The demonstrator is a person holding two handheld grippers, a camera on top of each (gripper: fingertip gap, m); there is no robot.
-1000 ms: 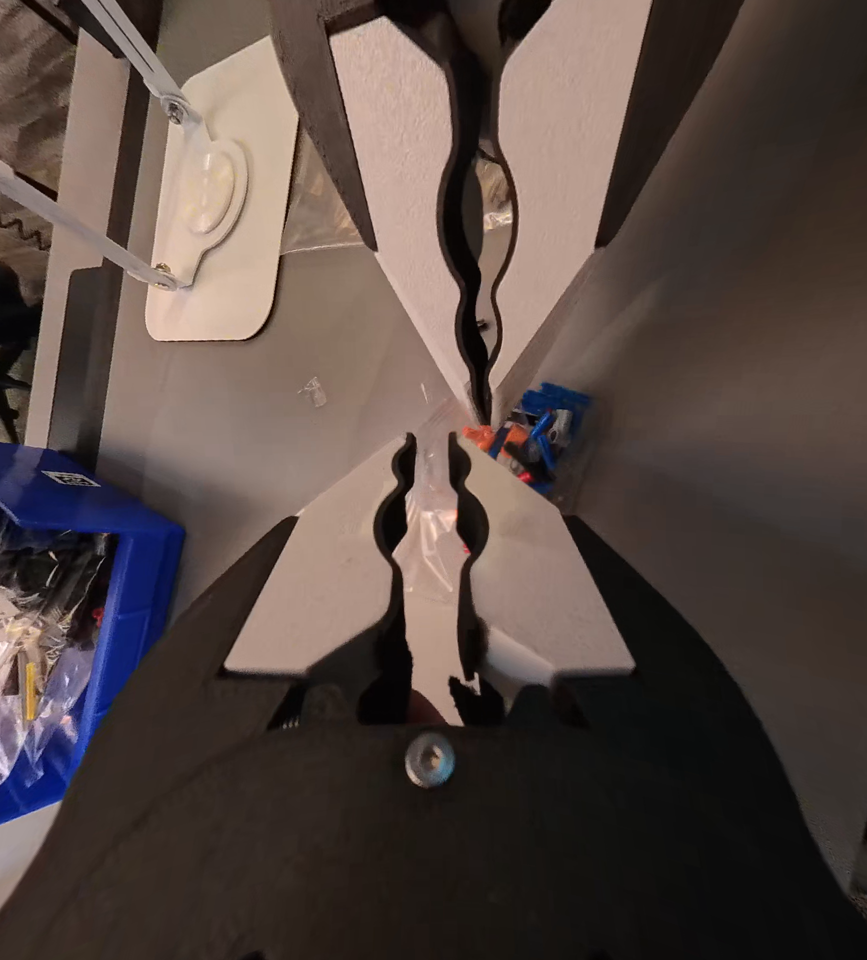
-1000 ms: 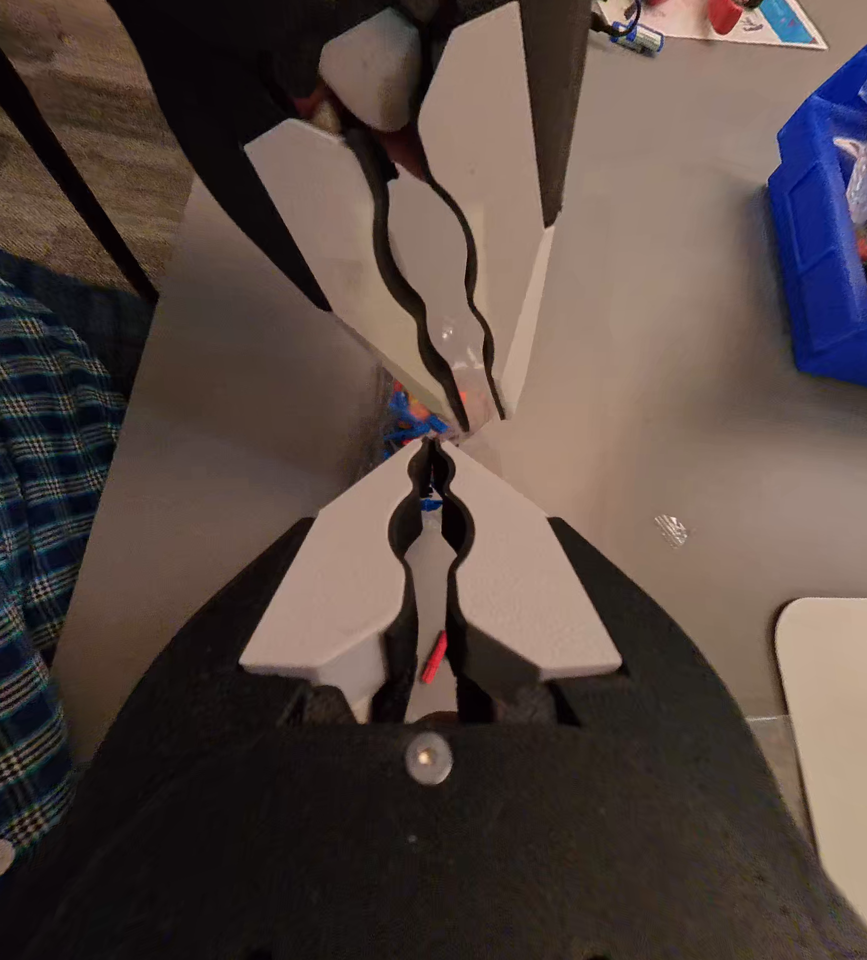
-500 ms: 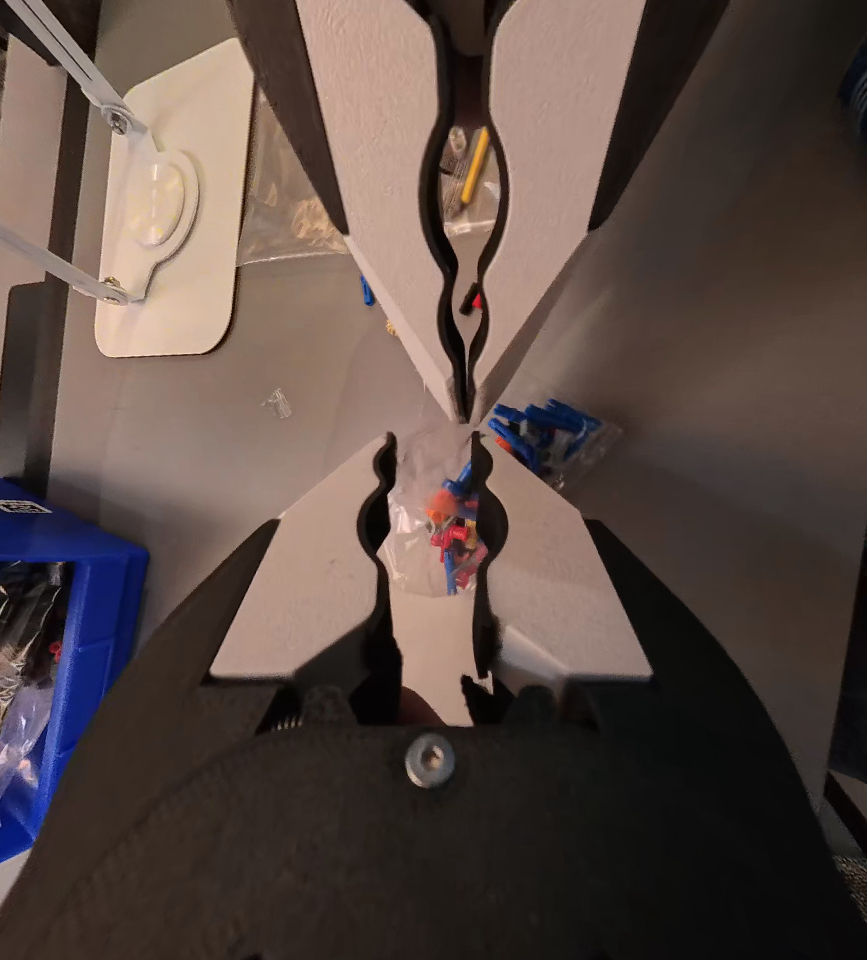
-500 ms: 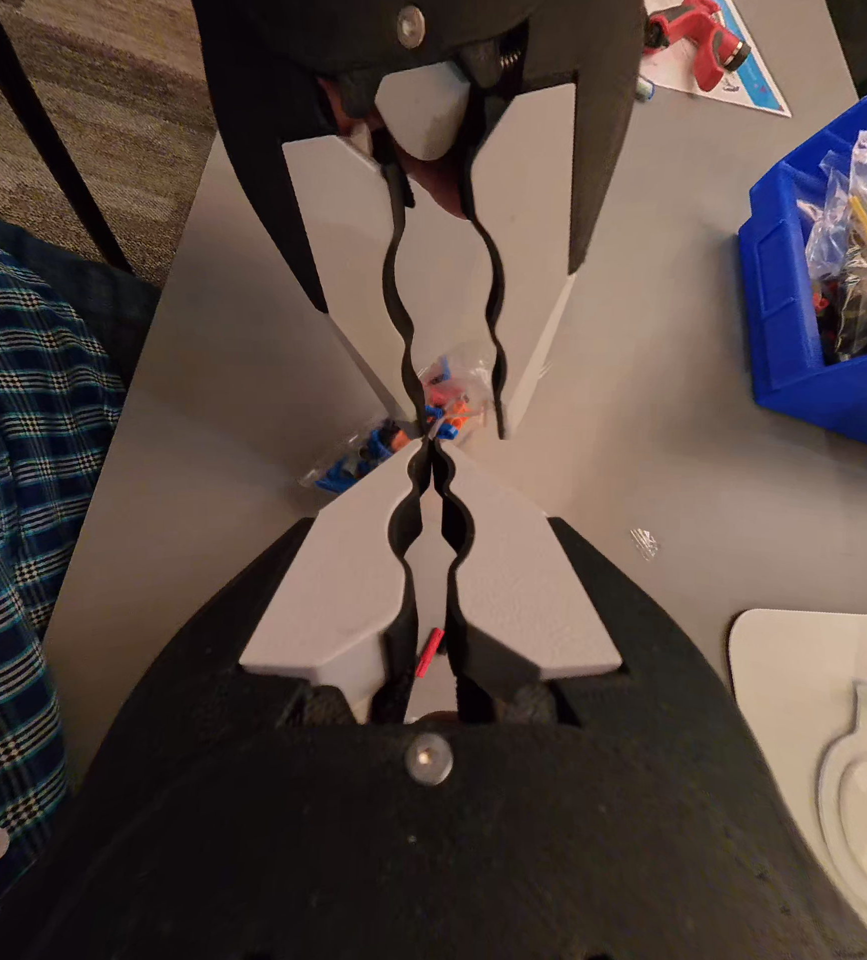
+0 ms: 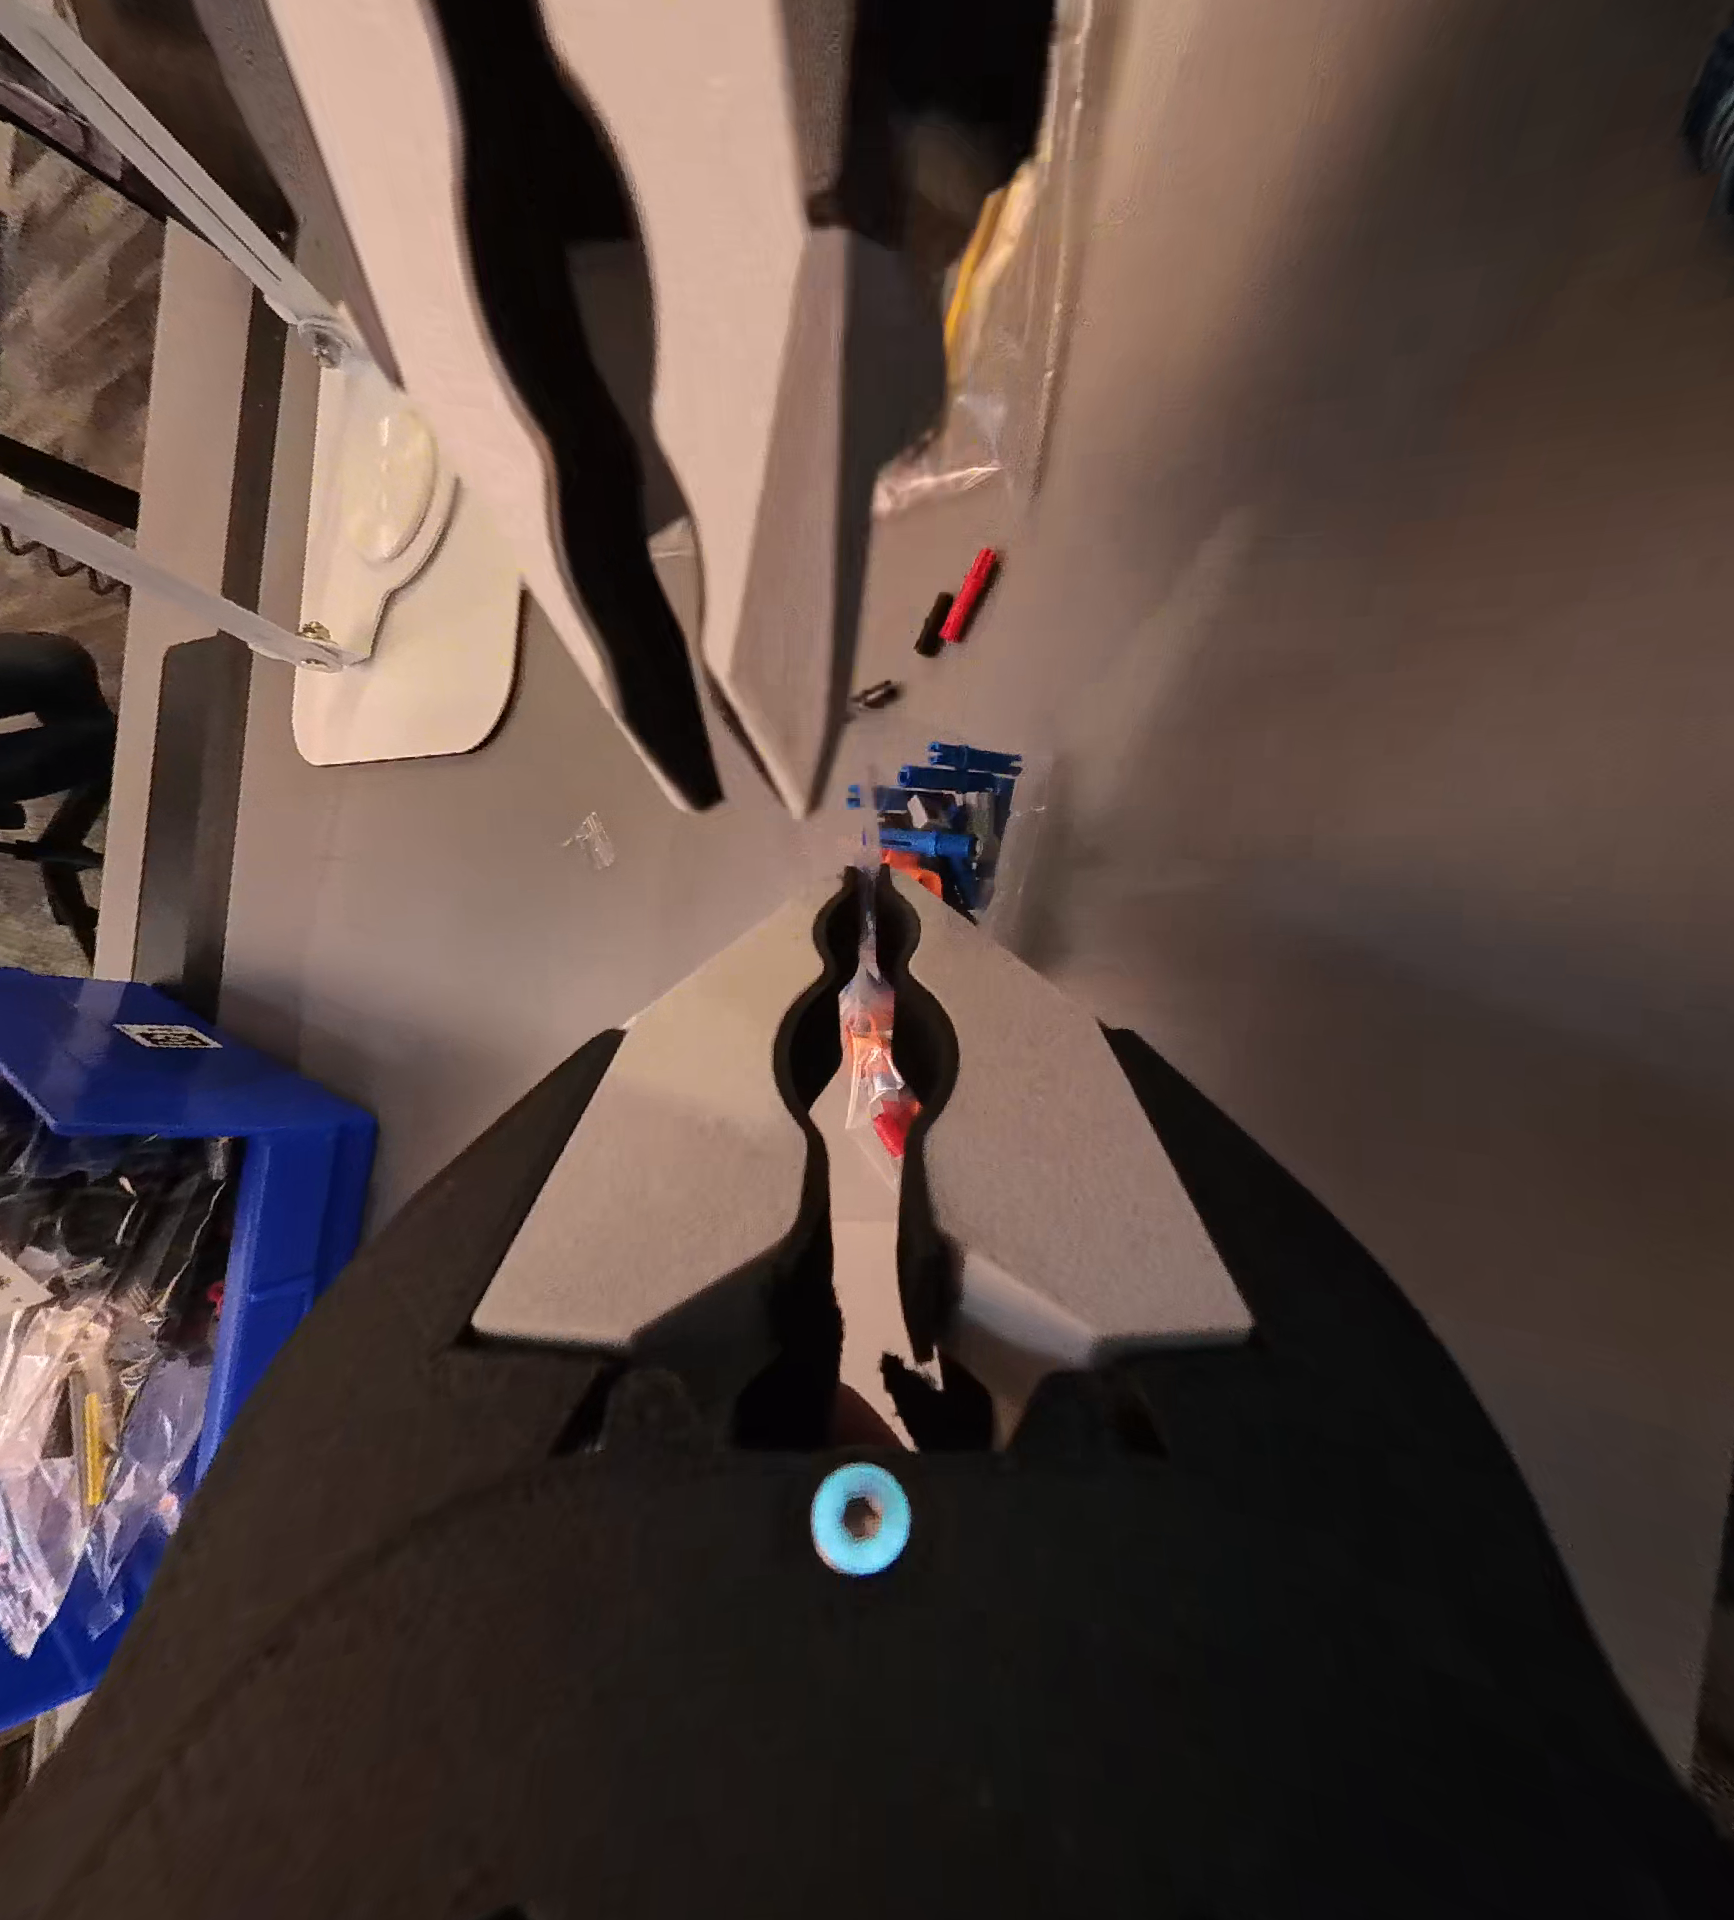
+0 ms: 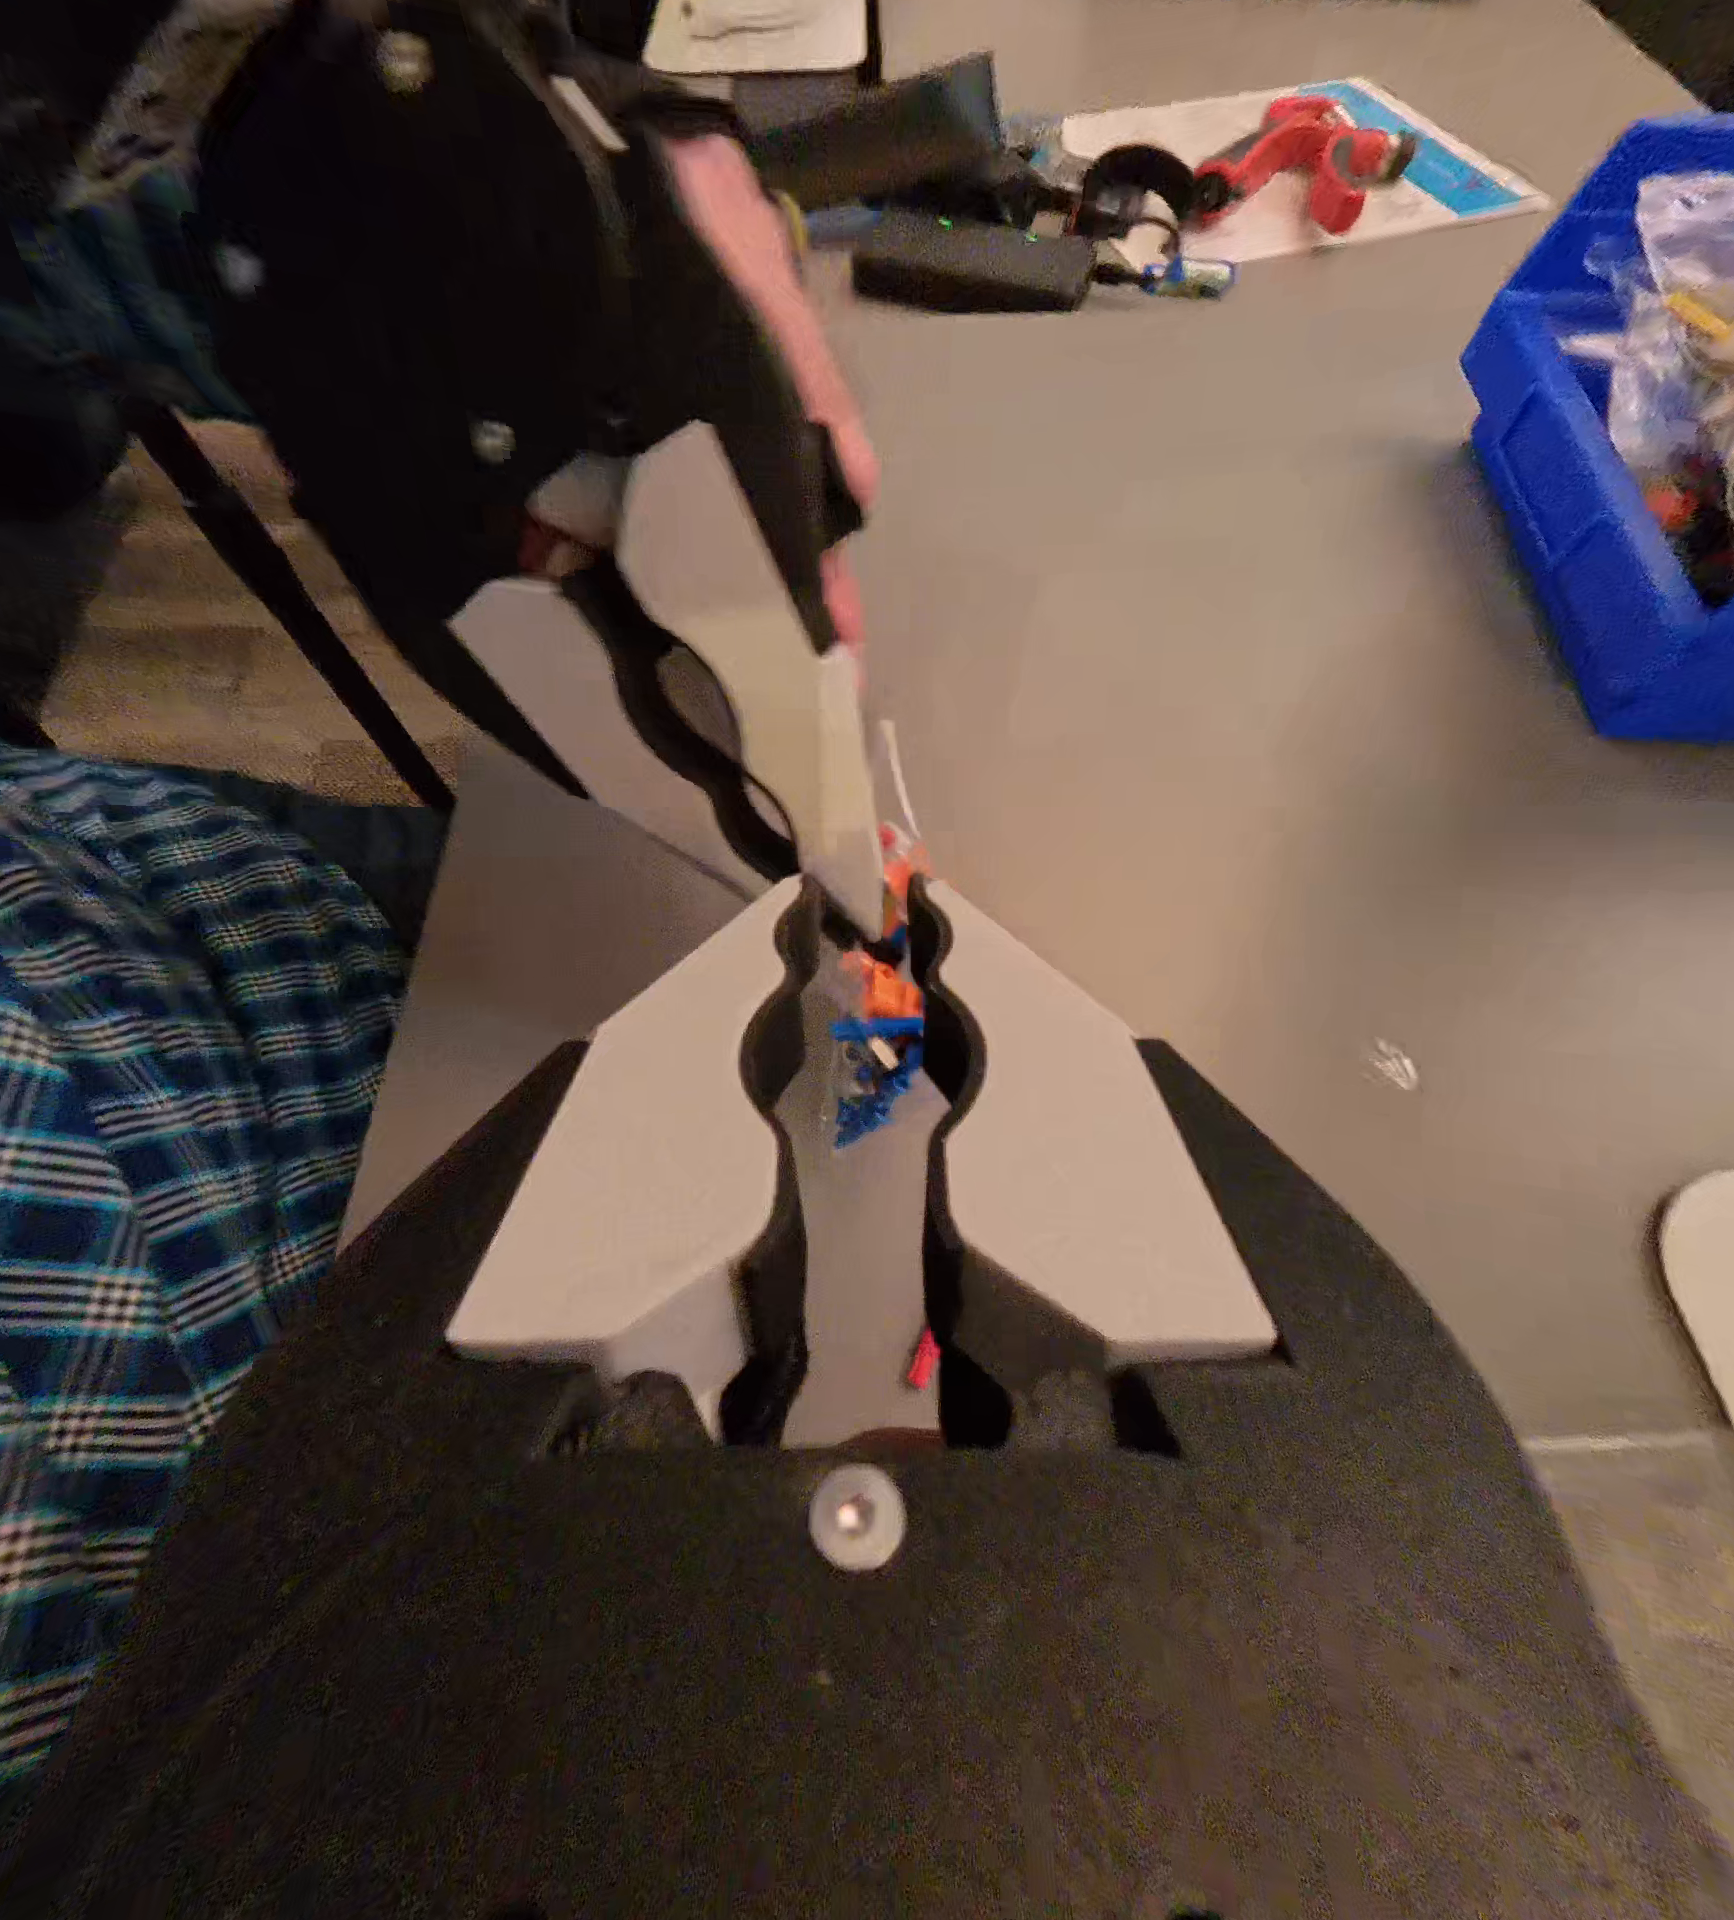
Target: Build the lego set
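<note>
A small clear bag of blue, orange and red lego pins (image 5: 946, 831) lies on the grey table (image 5: 1362, 935). My left gripper (image 5: 868, 889) is shut on the near end of the bag, and the plastic runs back between its fingers. My right gripper (image 5: 751, 802) faces it from the far side, tilted, with its jaws apart. In the right wrist view the right gripper (image 6: 861, 906) is open over the bag (image 6: 878, 1023), and a left fingertip (image 6: 847, 831) reaches in between its tips. A red pin (image 6: 923, 1359) sits deep in the right gripper's throat.
A blue bin of bagged parts (image 5: 250, 1143) stands left; it also shows in the right wrist view (image 6: 1611, 540). A white base plate (image 5: 395, 623), a loose red pin (image 5: 969, 594), black pins (image 5: 930, 636) and another clear bag (image 5: 988, 343) lie beyond. A plaid sleeve (image 6: 63, 1039) borders the table.
My left gripper has closed on the bag. My right gripper, shut on the bag before, has opened, let go and tilted aside. Loose pins now show beyond.
</note>
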